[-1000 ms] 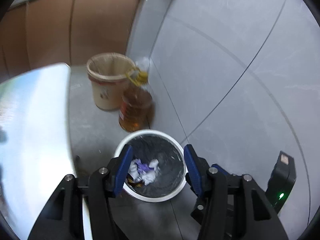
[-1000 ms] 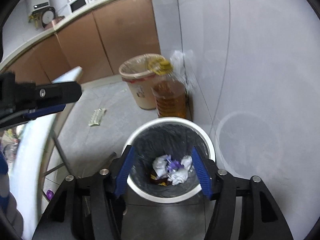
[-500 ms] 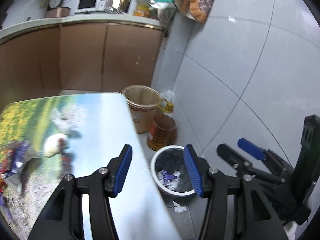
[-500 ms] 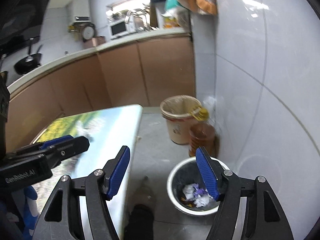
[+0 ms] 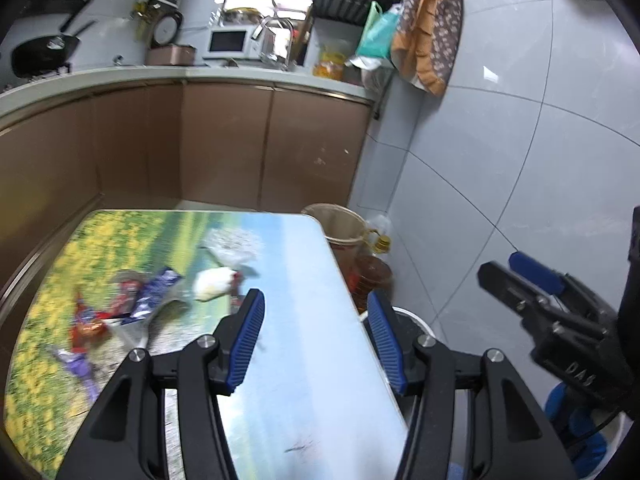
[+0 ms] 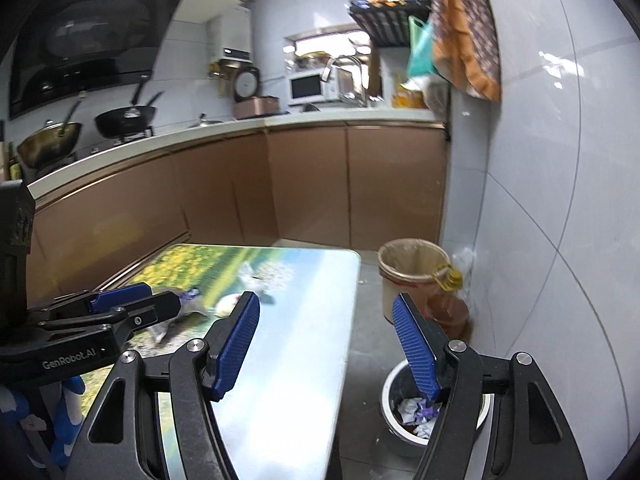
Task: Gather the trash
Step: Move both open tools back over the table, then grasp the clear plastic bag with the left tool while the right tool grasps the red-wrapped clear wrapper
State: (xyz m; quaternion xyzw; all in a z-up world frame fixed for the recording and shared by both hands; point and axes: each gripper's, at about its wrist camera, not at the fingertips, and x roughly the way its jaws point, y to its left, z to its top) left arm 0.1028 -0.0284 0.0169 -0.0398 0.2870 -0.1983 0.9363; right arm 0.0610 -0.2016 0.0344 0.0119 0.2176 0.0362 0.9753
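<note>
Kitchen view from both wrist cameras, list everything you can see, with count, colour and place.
table: one, printed meadow top, centre.
wrappers: several, blue, red and purple, table's left half.
white wad: one, mid-table.
waste bin: one, white, black liner, floor right of table; crumpled paper inside.
bucket: one, beige, by wall.
oil bottle: one, amber, beside bucket.
microwave: one, white, on counter.
pans: two, on stove.
left gripper: black, blue pads, open, empty.
right gripper: same, open, empty.
</note>
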